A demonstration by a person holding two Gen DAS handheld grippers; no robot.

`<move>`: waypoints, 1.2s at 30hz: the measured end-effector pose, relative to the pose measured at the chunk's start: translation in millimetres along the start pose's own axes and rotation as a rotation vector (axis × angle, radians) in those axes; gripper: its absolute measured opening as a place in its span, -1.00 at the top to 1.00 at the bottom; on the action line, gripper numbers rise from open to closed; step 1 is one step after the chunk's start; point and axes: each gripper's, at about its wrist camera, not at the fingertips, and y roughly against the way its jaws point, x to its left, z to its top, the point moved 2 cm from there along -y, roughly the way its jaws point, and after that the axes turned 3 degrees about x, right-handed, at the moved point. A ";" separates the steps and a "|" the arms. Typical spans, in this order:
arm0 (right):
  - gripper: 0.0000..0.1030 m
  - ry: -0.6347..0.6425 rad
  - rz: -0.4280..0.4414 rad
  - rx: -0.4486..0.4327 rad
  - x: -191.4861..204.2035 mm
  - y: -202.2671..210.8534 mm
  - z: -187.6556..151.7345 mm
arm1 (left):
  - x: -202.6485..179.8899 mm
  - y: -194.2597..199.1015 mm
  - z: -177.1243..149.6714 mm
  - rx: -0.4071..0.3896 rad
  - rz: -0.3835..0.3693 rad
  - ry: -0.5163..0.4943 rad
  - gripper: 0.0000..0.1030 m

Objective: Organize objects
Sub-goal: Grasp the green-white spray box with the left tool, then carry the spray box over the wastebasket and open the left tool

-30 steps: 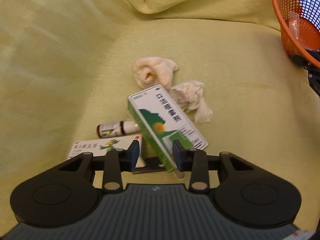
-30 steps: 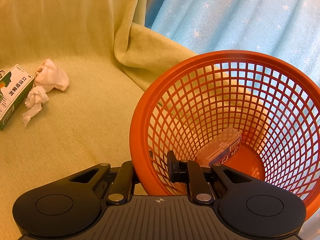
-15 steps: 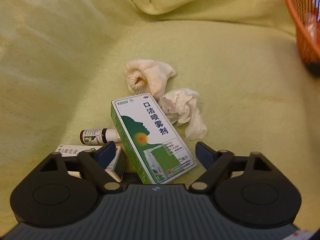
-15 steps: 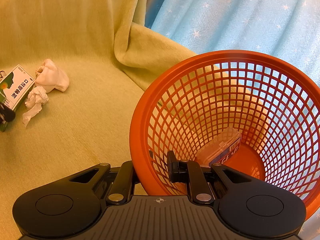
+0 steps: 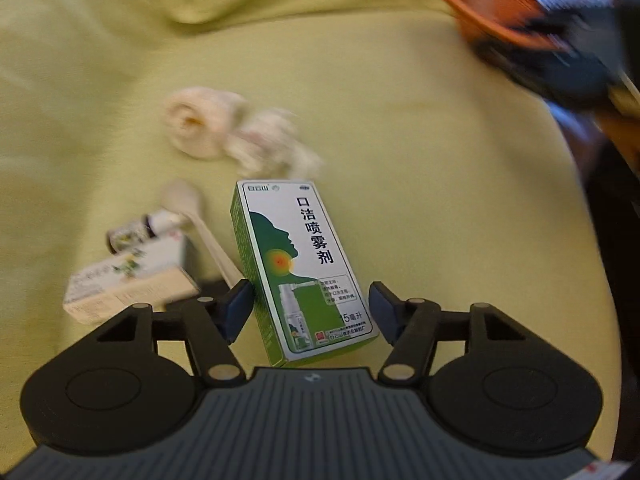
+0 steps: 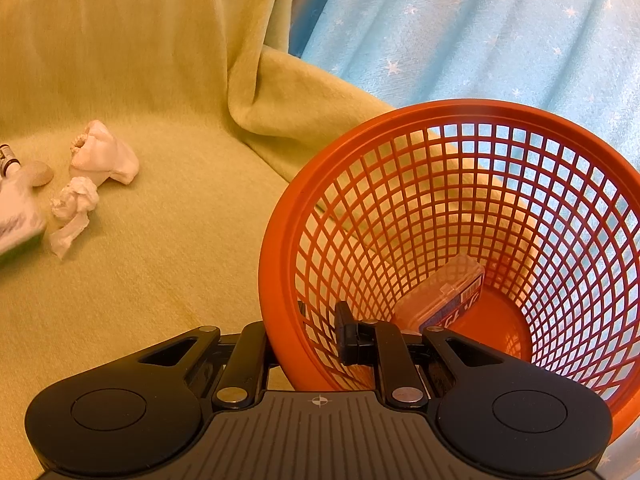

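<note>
A green and white spray box [image 5: 304, 264] stands tilted between the fingers of my left gripper [image 5: 312, 308]. The jaws are closing on its sides, and the box stays sharp while the couch behind it blurs. The same box shows blurred at the left edge of the right wrist view [image 6: 16, 224]. My right gripper [image 6: 304, 340] is shut on the rim of the orange mesh basket [image 6: 400, 128], one finger outside the wall and one inside. A clear plastic case [image 6: 444, 292] lies in the basket's bottom. The basket [image 5: 492, 12] appears blurred at the top right of the left wrist view.
On the yellow-green couch cover [image 5: 400, 160] lie two crumpled tissues [image 5: 200, 128] [image 5: 272, 140], a small dark bottle [image 5: 140, 232], a white spoon-like stick [image 5: 200, 232] and a white carton [image 5: 128, 284]. A blue starred cloth [image 6: 480, 32] hangs behind the basket.
The left jaws opened wide around the spray box, then closed in on it. The box now stands between them and has shifted with the gripper. The right gripper and basket kept still.
</note>
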 end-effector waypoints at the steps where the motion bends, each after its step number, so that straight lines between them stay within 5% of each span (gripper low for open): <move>1: 0.77 0.001 0.000 0.000 -0.2 0.1 0.0 | -3.6 0.9 -5.4 0.008 0.015 -0.015 -0.18; 13: 0.77 -0.005 0.000 -0.001 -3.4 1.8 -1.1 | -20.8 -3.2 -15.8 -0.079 0.205 0.106 -0.30; 16: 0.77 -0.002 0.000 -0.001 -3.3 1.9 -1.4 | -21.3 -11.3 -16.4 -0.076 0.239 0.102 -0.02; 21: 0.77 0.001 -0.001 0.000 -2.3 2.2 -1.7 | -18.2 -14.0 -18.1 -0.066 0.222 0.112 0.01; 36: 0.77 0.005 -0.002 0.002 -1.5 2.6 -2.0 | -9.7 44.4 13.9 -0.103 0.224 -0.143 0.02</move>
